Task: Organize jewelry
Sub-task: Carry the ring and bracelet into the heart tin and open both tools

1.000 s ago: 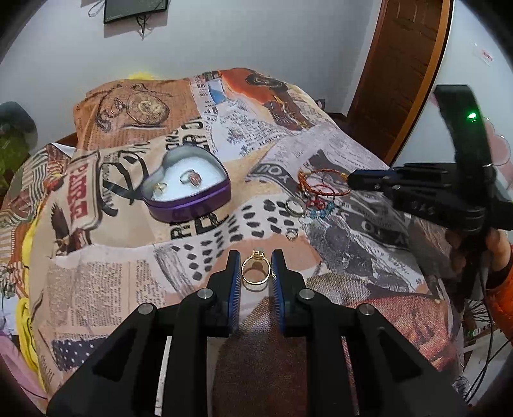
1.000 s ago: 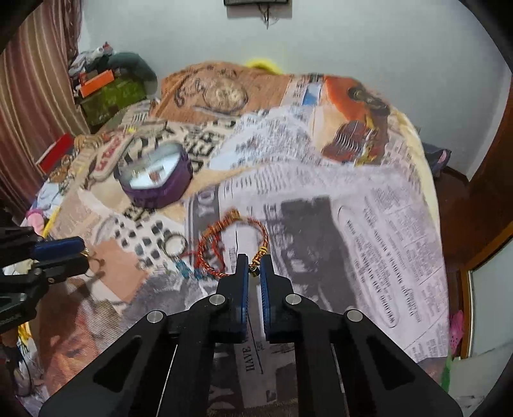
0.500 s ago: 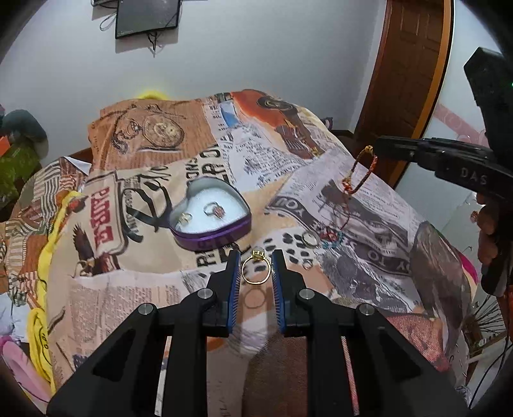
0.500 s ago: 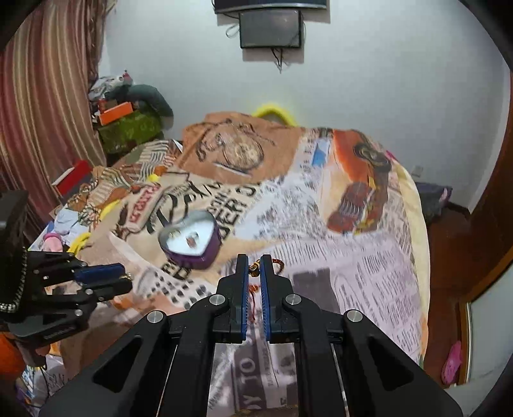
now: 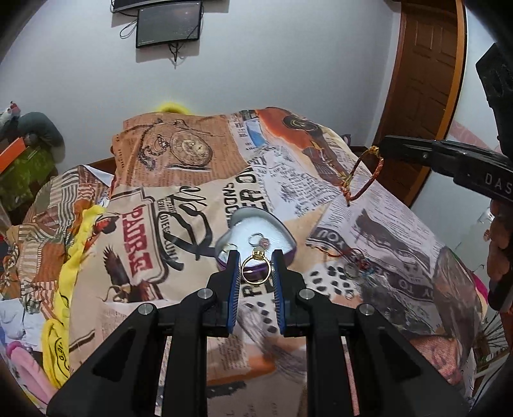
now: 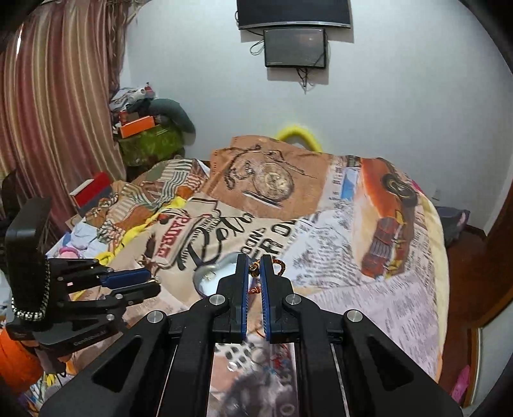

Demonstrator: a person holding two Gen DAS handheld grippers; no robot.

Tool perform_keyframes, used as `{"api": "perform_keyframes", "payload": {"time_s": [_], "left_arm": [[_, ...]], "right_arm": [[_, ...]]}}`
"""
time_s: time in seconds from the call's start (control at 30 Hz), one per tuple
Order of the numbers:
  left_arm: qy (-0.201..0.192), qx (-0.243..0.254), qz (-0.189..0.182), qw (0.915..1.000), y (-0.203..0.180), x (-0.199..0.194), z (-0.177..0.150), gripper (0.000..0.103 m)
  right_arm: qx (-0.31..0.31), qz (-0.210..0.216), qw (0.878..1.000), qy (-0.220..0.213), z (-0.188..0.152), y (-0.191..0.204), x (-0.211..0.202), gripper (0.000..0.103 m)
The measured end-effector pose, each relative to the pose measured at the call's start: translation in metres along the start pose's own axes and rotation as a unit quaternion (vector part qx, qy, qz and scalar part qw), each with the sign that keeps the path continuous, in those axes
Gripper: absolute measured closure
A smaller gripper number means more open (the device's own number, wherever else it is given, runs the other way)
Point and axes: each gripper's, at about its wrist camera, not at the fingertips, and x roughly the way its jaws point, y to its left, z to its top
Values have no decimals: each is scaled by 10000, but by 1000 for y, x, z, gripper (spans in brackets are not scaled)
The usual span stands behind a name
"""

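While the left claw (image 5: 256, 272) pinches a gold ring (image 5: 255, 270) upright between its blue pads, the ring hangs in the air just in front of the heart-shaped tin (image 5: 255, 237), whose purple wall shows below a pale lining. Two more rings (image 5: 259, 240) lie inside that tin; a third small piece near its left rim is partly hidden by the left pad. To the right of the tin, a few loose rings and bits of coloured cord (image 5: 354, 268) lie on the blanket, well apart from the held ring.

Further right and higher, the right claw (image 5: 381, 150) is pressed onto a red-and-gold braided bracelet (image 5: 364, 178), which dangles from its tip as a loop above the bed. From the right wrist view the same bracelet (image 6: 278, 267) peeks out between and beside the nearly closed pads of the right claw (image 6: 255, 269), with the tin (image 6: 208, 277) just behind and to the left. The left claw (image 6: 150, 280) shows at the left of that view, the ring at its tip too small to make out clearly.

All of it sits over a bed covered by a newspaper-print blanket (image 5: 192, 199). A dark screen (image 5: 169, 24) is mounted on the white wall, and a brown wooden door (image 5: 423, 80) stands at the right.
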Motion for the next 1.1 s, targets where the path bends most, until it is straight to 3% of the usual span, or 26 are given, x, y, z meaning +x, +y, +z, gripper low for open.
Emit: {"api": "perform_keyframes", "payload": {"time_s": [0.37, 0.57, 0.77, 1.1], "left_arm": [[151, 11, 23, 9999, 17, 35, 7, 85], [440, -82, -68, 9990, 24, 64, 7, 85], [610, -100, -147, 9980, 28, 88, 8, 85], [851, -141, -180, 9961, 33, 113, 7, 85]], "right_arm": [[-127, 247, 9988, 403, 4, 18, 54, 97], [-110, 362, 9965, 751, 2, 19, 85, 97], [0, 573, 9915, 1172, 0, 14, 115, 97], [110, 579, 9863, 1541, -7, 2, 144, 97]]}}
